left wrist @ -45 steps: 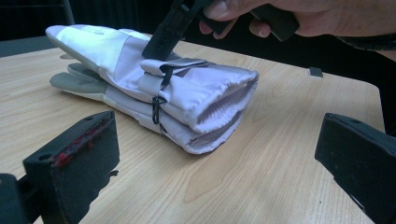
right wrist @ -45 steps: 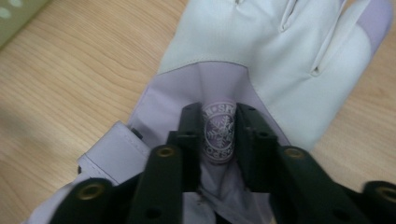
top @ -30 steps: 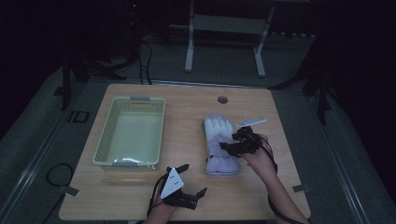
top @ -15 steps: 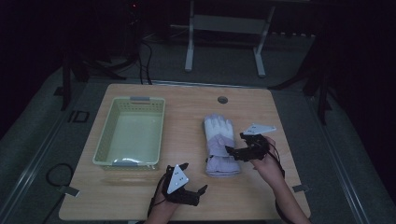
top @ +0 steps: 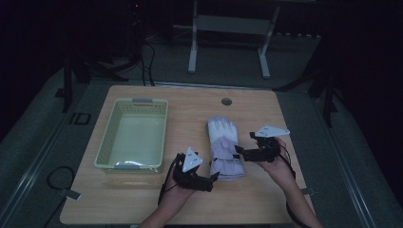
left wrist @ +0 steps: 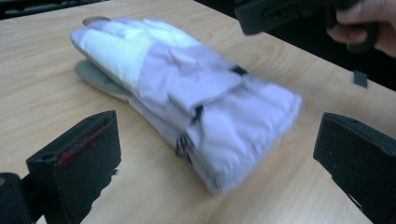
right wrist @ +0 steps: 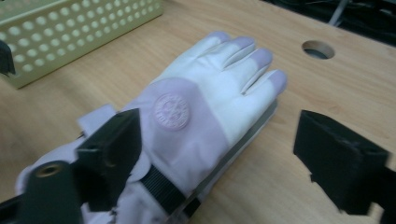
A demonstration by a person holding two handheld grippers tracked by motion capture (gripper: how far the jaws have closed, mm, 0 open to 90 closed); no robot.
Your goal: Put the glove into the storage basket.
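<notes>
The glove pair (top: 225, 147) lies stacked on the wooden surface (top: 142, 199), long axis running from cuff, nearest the person, to fingertips. The right hand-held gripper (top: 240, 152) sits beside its cuff, jaws wide, having just narrowed slightly, apparently touching nothing. The left hand-held gripper (top: 214, 178), jaws wide and empty, points at the cuff. A basket (top: 107, 156) stands left; the room is dark.

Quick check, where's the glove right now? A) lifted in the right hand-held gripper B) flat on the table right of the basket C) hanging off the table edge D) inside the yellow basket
B: the glove lies flat on the table beside the basket, which holds nothing visible; both the left hand-held gripper and the right hand-held gripper stand open next to it, neither pressing on it.
</notes>
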